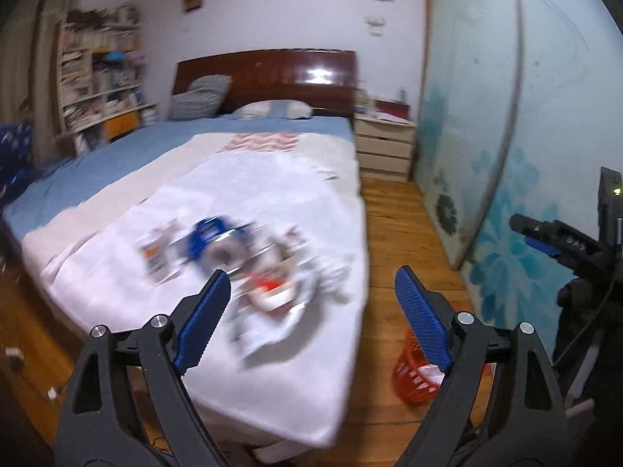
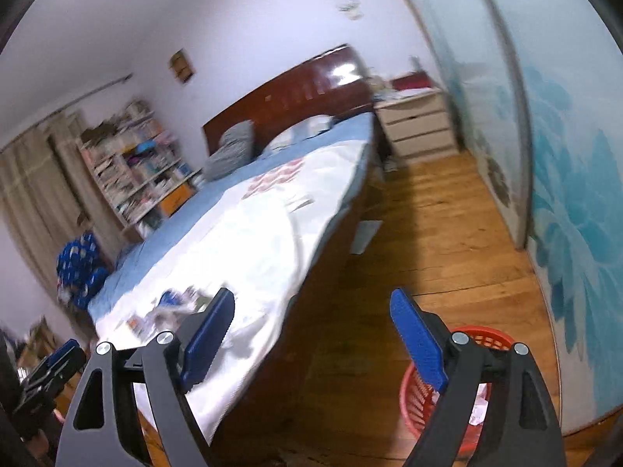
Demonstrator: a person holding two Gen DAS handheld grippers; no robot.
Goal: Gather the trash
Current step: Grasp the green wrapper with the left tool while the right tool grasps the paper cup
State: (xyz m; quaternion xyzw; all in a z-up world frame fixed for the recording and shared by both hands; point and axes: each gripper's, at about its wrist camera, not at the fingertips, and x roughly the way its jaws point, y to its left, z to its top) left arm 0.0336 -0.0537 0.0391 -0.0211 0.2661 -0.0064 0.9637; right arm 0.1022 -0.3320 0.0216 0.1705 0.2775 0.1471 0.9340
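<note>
Left wrist view, blurred wrappers (image 1: 233,257) on bed (image 1: 272,389), labels unreadable

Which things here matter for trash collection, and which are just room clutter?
Job:
- trash pile on the white sheet
- red basket on the floor, some scraps inside
- left gripper, right gripper, both open and empty

Not job:
- pillows
- bookshelf
- nightstand
</note>
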